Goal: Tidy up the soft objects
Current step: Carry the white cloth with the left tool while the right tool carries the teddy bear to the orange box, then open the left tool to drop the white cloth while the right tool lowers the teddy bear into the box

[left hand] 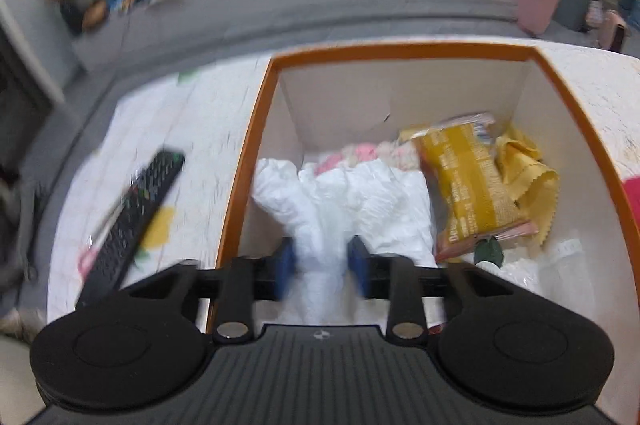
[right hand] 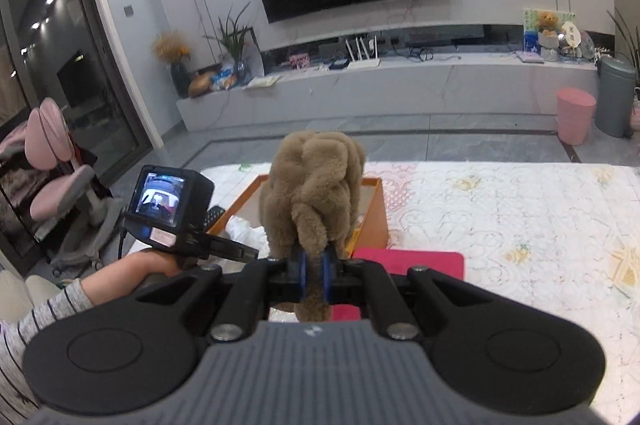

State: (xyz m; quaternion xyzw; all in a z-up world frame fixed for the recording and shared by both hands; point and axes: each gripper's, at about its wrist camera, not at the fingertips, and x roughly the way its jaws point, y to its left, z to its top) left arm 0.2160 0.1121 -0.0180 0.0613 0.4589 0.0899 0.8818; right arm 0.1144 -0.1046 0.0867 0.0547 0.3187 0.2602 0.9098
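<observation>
The open-topped orange-rimmed cardboard box was crowded: crumpled white cloth filled its near-left floor, a yellow snack packet and yellow pinked cloth took the right, leaving bare wall only at the far-left corner. The left claw already occupied the near edge, pinching the white cloth. Left of the box, a black remote control lay on the desk. In the right wrist view, the desk's right side lay free beyond a flat pink pad.

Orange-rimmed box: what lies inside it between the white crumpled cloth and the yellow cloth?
In the left wrist view, a yellow snack packet lies between the white crumpled cloth and the yellow cloth.
</observation>
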